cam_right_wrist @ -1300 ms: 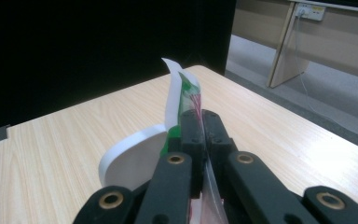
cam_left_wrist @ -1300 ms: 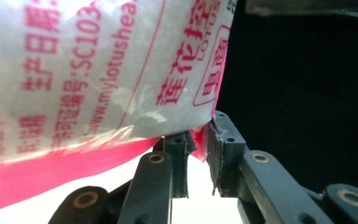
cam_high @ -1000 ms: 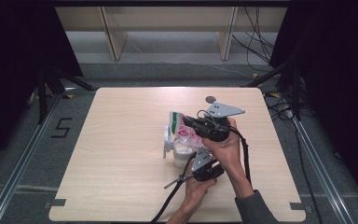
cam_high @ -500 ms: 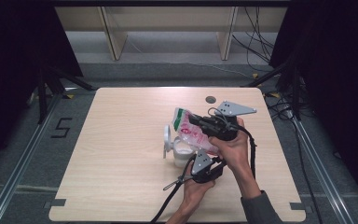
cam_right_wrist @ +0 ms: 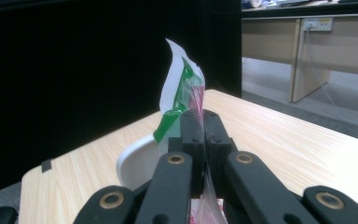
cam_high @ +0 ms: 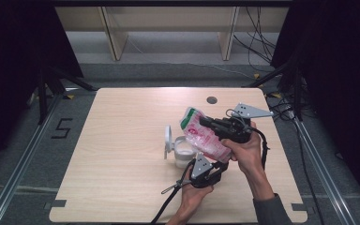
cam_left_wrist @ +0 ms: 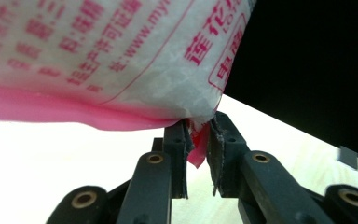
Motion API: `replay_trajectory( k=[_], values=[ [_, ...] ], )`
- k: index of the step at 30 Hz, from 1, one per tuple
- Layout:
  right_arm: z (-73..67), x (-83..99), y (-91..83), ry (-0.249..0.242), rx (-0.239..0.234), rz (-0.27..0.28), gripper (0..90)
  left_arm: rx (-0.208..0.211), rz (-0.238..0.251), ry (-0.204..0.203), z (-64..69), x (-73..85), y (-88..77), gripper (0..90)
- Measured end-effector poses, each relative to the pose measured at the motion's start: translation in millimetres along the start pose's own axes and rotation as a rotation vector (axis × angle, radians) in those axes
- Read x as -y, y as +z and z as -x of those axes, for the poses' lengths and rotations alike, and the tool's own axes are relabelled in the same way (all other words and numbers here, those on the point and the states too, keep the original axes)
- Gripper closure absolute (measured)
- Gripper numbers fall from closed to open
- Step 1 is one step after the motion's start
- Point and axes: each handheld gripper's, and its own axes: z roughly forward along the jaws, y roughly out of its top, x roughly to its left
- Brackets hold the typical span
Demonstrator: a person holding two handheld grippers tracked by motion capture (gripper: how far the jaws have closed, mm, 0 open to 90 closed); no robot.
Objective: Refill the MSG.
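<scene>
A pink-and-white printed bag (cam_high: pixel 205 138) with a green top edge hangs tilted over the table, held at both ends. My right gripper (cam_high: pixel 205 123) is shut on the bag's thin film near its upper part; in the right gripper view the jaws (cam_right_wrist: pixel 199 122) pinch the film below the green strip of the bag (cam_right_wrist: pixel 182 86). My left gripper (cam_high: pixel 217 162) is below it, shut on the bag's pink bottom corner (cam_left_wrist: pixel 196 140), with the bag (cam_left_wrist: pixel 121 56) bulging above the jaws. A white tub (cam_high: pixel 183 152) with its lid (cam_high: pixel 168 140) raised stands just left of the bag.
The light wooden table (cam_high: pixel 122 122) has a round dark cable hole (cam_high: pixel 211 100) near its far edge. Black cables trail from both grippers toward the table's near edge. The white lid (cam_right_wrist: pixel 137 163) rises close behind the right jaws. Dark floor and rails surround the table.
The right gripper and the bag have shifted to the right, away from above the tub, and the bag lies more tilted. The left gripper has stayed nearly in place.
</scene>
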Motion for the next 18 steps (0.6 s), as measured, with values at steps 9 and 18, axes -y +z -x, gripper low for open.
replay_trajectory(
  k=[9,18],
  values=[
    [9.9,8.9,-21.1,0.047,0.002,0.038,90.0,0.017,-0.046,0.017,5.9,0.3,1.4,76.6],
    [5.8,9.5,-24.9,0.030,0.031,0.042,90.0,0.027,-0.063,0.013,2.7,-0.3,-1.7,72.7]
  ],
)
